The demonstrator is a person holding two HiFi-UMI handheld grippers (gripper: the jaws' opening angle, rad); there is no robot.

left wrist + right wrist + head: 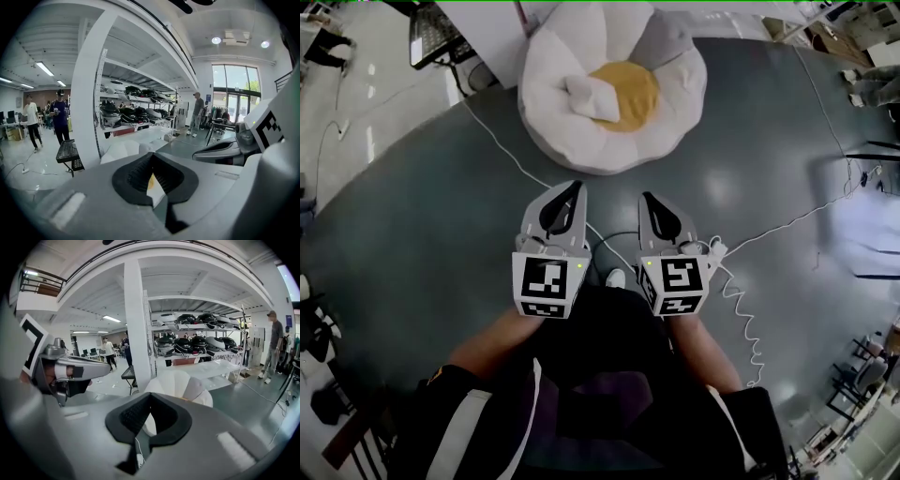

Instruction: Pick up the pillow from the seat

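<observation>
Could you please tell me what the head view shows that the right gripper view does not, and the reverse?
Only the head view: the white pillow lying on the yellow centre, and the marker cube on the right gripper. Only the right gripper view: the white pillar, shelves of dark gear, and a person standing at right. Both: the white petal-shaped seat and the left gripper.

Beneath you a dark grey, glossy floor mat [422, 206], ahead of you on it a white petal-shaped plush seat [581, 155] with a yellow centre, a small white pillow [592, 97] lying on that centre's left edge, a coiled white cable [739, 309] on the mat to your right.
</observation>
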